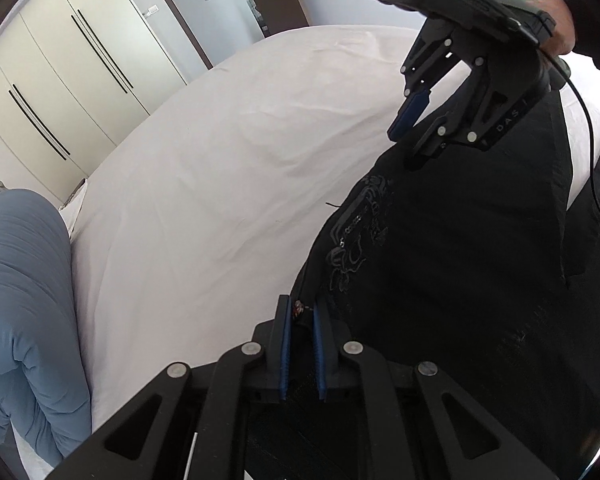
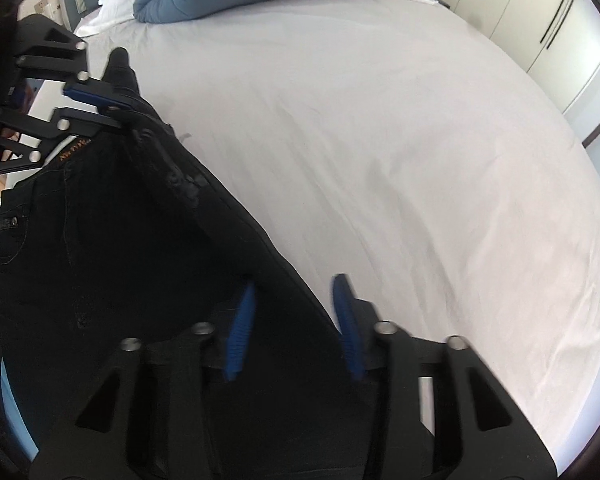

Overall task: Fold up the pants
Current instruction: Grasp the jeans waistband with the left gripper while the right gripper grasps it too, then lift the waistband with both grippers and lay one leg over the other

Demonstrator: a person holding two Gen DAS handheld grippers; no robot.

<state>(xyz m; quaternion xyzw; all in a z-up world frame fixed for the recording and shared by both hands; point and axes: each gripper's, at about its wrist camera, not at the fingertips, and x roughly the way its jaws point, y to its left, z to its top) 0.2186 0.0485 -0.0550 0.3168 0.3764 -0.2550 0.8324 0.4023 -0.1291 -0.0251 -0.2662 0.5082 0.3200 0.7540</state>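
The black pants point(image 1: 460, 260) lie on the white bed point(image 1: 220, 160), their long axis running from your left gripper point(image 1: 302, 344) to your right gripper point(image 2: 296, 324). Your left gripper is clamped on the waistband end. At the far end your right gripper straddles the pants' edge, jaws partly apart with cloth between the pads; I can't tell whether they press it yet. Both ends are within reach.

Both wrist views close above bed point(image 1: 204, 184), angled steeply down along own fingers; shared: white sheet, black pants point(image 2: 112, 240), each other's gripper.
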